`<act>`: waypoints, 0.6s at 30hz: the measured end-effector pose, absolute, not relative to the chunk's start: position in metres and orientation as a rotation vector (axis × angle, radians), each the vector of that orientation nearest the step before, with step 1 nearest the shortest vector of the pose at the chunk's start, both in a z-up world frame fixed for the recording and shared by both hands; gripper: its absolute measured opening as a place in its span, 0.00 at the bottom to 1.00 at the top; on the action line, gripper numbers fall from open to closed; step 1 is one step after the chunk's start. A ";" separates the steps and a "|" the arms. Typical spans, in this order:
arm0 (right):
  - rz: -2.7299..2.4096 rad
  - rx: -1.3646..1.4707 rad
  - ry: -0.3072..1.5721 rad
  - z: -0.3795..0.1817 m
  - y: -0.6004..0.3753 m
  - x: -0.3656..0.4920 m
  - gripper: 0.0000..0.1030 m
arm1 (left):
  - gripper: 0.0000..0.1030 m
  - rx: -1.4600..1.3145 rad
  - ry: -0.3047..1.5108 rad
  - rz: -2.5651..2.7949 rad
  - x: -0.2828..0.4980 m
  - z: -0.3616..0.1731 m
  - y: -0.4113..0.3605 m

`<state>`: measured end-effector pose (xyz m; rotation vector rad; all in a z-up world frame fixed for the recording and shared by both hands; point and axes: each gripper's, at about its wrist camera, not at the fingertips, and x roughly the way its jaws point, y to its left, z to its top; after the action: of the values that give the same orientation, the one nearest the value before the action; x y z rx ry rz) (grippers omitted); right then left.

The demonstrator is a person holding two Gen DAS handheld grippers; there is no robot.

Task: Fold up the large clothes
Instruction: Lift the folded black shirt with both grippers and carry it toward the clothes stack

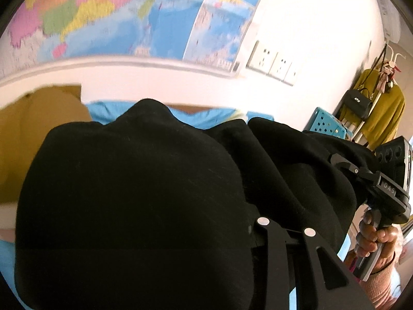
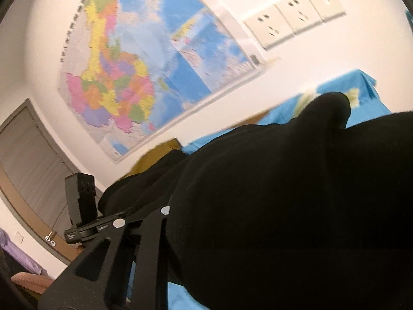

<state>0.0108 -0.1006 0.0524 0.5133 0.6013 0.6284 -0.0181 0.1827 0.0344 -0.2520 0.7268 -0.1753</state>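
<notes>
Both claws, left point(image 1: 254, 228) and right point(image 2: 167, 210), clamp black garment point(image 1: 134, 193).

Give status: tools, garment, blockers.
Both tools buried in the black garment, apparently clamped on it. Garment lifted over blue sheet, bunched between tools. Right tool close alongside. No blockers visible.

The black garment point(image 1: 134, 193) is seen raised off the blue-covered surface point(image 1: 206, 118), bunched in thick rounded folds. Most of both views point(image 2: 296, 193) is filled by it. Its fabric is plain, matte and unpatterned.
</notes>
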 end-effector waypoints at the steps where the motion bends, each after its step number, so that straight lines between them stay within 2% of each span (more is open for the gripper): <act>1: 0.636 0.507 0.594 0.058 -0.097 0.011 0.20 | 0.31 -0.245 0.714 -0.175 -0.020 0.040 0.184; 11: 0.731 0.451 0.455 0.127 -0.065 0.024 0.19 | 0.31 -0.208 0.580 -0.149 -0.027 0.103 0.206; 18: 0.832 0.422 0.329 0.187 -0.020 0.055 0.19 | 0.31 -0.171 0.454 -0.062 -0.029 0.165 0.257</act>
<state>0.0549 -0.0203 0.1870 0.4220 0.3292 0.8322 -0.0294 0.2571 0.1655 -0.1711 0.4544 -0.0620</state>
